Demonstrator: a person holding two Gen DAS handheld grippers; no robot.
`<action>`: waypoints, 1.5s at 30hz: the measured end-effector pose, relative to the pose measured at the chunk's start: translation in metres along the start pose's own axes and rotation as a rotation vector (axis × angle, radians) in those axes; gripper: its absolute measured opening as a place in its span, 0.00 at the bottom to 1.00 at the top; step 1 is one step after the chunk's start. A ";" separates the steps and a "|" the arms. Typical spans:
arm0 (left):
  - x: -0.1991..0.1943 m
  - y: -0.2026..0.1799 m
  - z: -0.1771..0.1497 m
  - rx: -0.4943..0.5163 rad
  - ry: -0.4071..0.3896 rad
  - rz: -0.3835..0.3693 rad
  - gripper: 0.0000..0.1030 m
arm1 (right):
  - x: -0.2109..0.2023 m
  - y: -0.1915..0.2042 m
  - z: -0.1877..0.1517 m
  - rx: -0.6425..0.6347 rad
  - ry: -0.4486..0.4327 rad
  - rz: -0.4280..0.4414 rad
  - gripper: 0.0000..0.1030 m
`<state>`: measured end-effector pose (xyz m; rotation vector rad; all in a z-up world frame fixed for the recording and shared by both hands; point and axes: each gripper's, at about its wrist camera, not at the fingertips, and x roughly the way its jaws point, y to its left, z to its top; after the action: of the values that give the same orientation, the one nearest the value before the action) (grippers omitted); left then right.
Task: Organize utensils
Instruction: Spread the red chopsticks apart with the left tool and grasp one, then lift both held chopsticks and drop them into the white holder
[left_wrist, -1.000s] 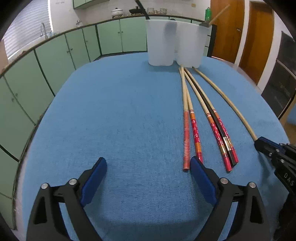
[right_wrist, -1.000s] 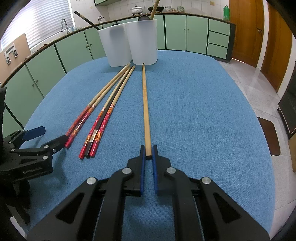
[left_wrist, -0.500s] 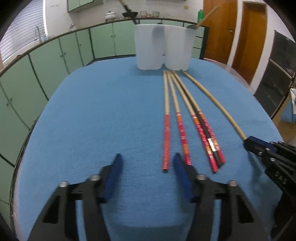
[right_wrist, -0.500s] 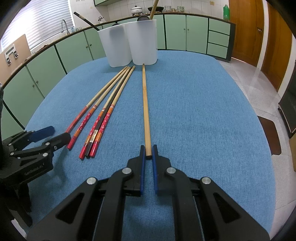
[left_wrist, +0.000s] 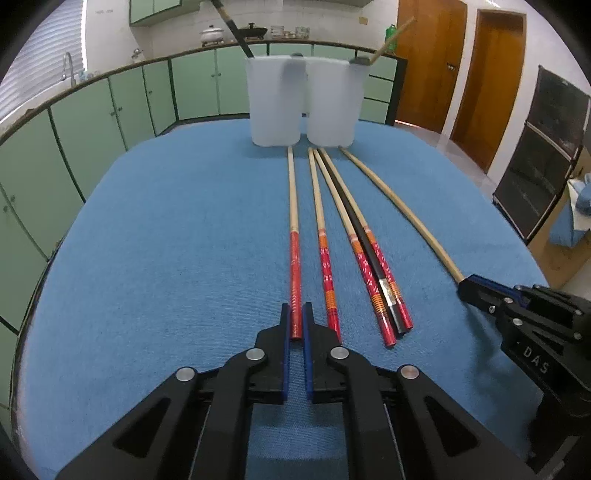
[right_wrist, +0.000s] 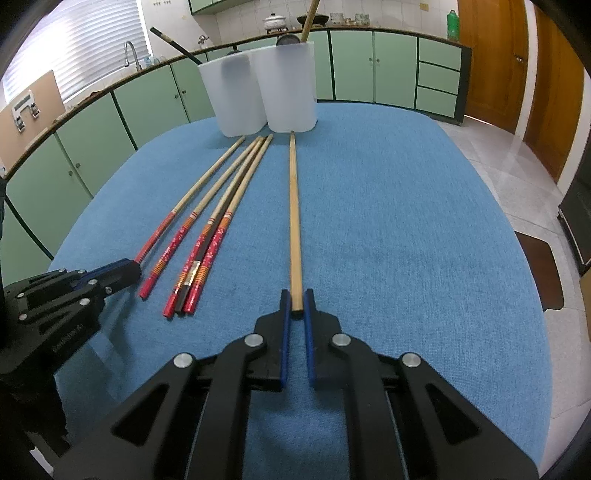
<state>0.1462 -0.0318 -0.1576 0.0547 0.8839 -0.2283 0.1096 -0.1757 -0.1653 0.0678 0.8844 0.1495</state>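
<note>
Between each tool's fingers, one chopstick end: left tool red-handled chopstick, right tool plain chopstick.

Chopsticks lie side by side on the table before two cups.

Even indoor light, bright blinds far left; soft shadows, strong fisheye bending w/ dark corners; floor glare far right.

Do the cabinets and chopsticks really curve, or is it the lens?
Left wrist view: fisheye lens bows the green cabinets and the plain wooden chopstick. Right wrist view: that chopstick looks straight; dark vignette fills the corners.
</note>
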 end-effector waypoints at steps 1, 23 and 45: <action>-0.006 0.001 0.002 0.001 -0.009 0.000 0.06 | -0.003 0.000 0.001 -0.004 -0.005 -0.001 0.06; -0.114 0.017 0.082 0.021 -0.296 -0.027 0.06 | -0.108 -0.005 0.095 -0.015 -0.256 0.122 0.06; -0.153 0.023 0.189 0.067 -0.500 -0.076 0.05 | -0.172 -0.004 0.244 -0.114 -0.410 0.198 0.06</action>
<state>0.2020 -0.0091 0.0792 0.0238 0.3809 -0.3256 0.1914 -0.2066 0.1201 0.0757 0.4578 0.3572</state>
